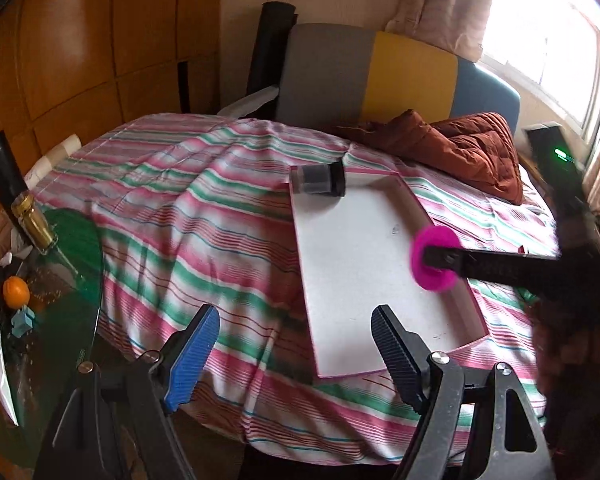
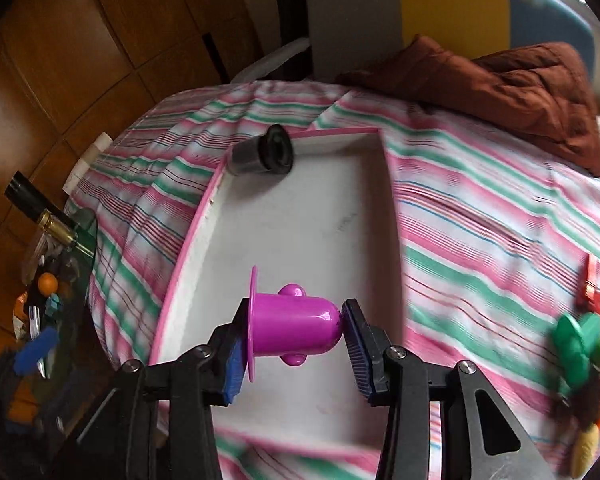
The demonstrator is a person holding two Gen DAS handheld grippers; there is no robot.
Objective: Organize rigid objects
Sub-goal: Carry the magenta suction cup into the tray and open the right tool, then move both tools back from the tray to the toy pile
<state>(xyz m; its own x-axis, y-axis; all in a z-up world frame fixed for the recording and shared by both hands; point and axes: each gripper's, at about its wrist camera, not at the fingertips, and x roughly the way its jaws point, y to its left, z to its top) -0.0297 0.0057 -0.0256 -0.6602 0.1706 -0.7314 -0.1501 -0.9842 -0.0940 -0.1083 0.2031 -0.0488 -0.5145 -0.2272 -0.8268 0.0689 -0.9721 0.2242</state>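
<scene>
The magenta cup (image 2: 296, 326) lies sideways, pinched end to end between the right gripper (image 2: 296, 344) fingers, hovering over the near half of the white tray (image 2: 300, 232); the tray's pink rim (image 2: 188, 248) runs close on the cup's left, with bare floor beyond it; a black-capped jar (image 2: 262, 154) lies at the far left corner; the left gripper (image 1: 296, 356) hangs with fingers spread, holding nothing, over the striped bedcover (image 1: 180, 208); small toys (image 2: 580, 344) cluster to the right, a rust quilt (image 2: 520, 92) sits behind.
</scene>
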